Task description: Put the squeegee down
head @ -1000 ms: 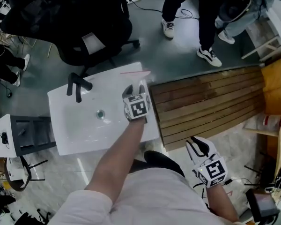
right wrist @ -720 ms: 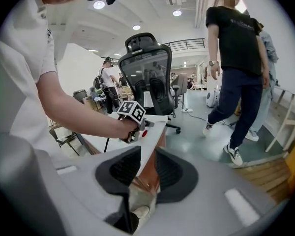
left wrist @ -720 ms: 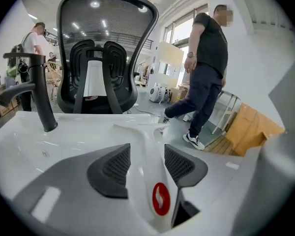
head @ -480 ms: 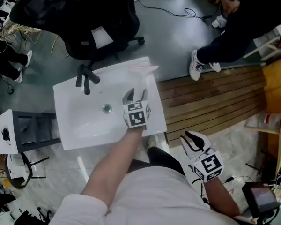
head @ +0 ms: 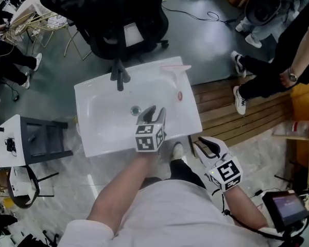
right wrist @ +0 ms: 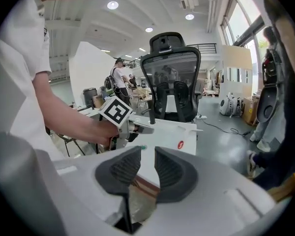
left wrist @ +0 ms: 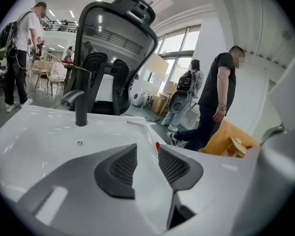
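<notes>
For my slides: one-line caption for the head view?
Squeegee lies on the white sink's rim; left gripper, empty jaws just closing partway, hovers over it.

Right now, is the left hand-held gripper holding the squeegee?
No, the squeegee lies on the sink's rim, apart from the left hand-held gripper, whose empty jaws have just been closing.

Right gripper [right wrist: 147, 154] jaws apart, empty; white sink [right wrist: 160, 132] beyond.
</notes>
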{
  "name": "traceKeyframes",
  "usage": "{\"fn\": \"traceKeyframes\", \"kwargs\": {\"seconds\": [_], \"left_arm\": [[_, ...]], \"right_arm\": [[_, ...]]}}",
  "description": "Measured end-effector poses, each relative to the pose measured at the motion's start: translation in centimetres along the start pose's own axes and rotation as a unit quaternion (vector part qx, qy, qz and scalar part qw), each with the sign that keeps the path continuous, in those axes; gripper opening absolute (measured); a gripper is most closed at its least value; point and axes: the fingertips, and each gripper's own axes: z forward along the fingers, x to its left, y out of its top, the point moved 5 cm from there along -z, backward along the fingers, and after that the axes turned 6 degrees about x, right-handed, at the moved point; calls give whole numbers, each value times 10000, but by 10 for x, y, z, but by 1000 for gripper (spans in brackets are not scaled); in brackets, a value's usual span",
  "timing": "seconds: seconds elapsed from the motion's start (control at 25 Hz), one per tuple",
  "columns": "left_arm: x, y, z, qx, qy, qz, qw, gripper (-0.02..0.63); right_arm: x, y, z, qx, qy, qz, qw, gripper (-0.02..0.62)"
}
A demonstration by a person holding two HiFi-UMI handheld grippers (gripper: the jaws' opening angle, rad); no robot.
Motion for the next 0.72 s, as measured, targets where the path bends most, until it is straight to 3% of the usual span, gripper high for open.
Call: {"fn": "traceKeyframes", "kwargs": {"seconds": [0.12,0.32,0.72], "left_arm": [[13,-14,-39,1,-133,164,9998,127],[43,-33,-108,-105,-338,461,9983,9],[80,-70,-241,-244,-1322,865,9871,6]], "right_arm": [[30,9,10,-11,22,-112,9999,91],[80,26,28,-127,-71,-254,9996,87],[178,36,43,-287,-251,-371,9986,72]]}}
